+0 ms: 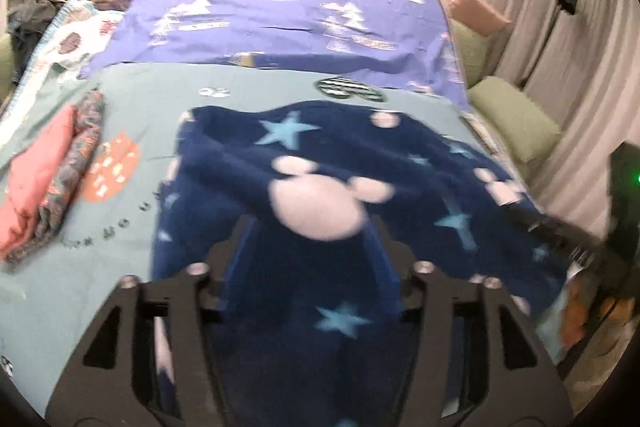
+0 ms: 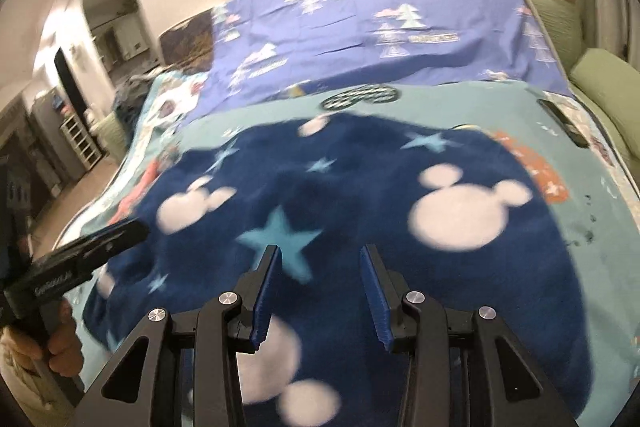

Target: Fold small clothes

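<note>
A dark blue fleece garment [image 1: 344, 163] with light blue stars and white mouse-head shapes lies spread on the teal bed cover [image 1: 132, 99]. My left gripper [image 1: 312, 231] is open above its near part, with fleece showing between the fingers. In the right wrist view the same fleece garment [image 2: 360, 187] fills the middle. My right gripper [image 2: 320, 267] is open just above it, blue pads apart and empty. The left gripper body [image 2: 80, 251] shows at the left edge, held in a hand.
Folded pink and patterned clothes [image 1: 48, 179] are stacked at the left of the bed. A purple sheet [image 1: 280, 11] with white trees covers the far half. Green cushions [image 1: 516, 119] and curtains stand to the right. A dark phone-like object [image 2: 564, 123] lies by the right edge.
</note>
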Motion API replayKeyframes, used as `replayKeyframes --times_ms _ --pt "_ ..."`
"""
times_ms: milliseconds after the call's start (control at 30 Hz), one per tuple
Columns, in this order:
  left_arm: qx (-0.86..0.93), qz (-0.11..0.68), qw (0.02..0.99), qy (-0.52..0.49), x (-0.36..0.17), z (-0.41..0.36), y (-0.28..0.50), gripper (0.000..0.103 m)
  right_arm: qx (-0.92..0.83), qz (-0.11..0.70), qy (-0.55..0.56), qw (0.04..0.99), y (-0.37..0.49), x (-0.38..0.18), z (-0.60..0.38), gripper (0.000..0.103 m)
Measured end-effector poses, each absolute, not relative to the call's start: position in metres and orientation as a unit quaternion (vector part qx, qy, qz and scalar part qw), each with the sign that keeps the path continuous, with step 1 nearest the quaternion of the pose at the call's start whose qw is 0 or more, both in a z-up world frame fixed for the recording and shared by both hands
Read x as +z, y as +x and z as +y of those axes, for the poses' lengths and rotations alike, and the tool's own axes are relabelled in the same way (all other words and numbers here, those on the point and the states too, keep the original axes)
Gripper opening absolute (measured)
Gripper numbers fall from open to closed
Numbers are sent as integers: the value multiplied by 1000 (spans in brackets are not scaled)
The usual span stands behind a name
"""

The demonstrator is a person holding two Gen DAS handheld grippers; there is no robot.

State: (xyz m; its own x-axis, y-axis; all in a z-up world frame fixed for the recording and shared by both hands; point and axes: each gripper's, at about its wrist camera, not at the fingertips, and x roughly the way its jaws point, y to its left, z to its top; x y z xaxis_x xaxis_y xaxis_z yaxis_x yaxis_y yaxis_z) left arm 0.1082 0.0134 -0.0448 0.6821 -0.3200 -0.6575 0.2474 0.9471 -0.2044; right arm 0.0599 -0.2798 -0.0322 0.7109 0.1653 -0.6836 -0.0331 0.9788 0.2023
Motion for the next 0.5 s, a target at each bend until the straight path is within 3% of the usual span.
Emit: replayKeyframes --times_ms 100,200,333,500 --pt "-103 421 900 -50 -85 29 131 65 -22 390 91 916 81 -55 -319 42" --pt "-114 388 914 -28 -88 28 121 65 -6 398 98 912 92 -90 -344 41" --pt "-97 387 917 -6 -81 20 115 65 -35 391 36 919 85 -77 -324 41" --pt "-124 372 918 -59 -52 30 113 65 42 350 110 929 85 -32 -312 42"
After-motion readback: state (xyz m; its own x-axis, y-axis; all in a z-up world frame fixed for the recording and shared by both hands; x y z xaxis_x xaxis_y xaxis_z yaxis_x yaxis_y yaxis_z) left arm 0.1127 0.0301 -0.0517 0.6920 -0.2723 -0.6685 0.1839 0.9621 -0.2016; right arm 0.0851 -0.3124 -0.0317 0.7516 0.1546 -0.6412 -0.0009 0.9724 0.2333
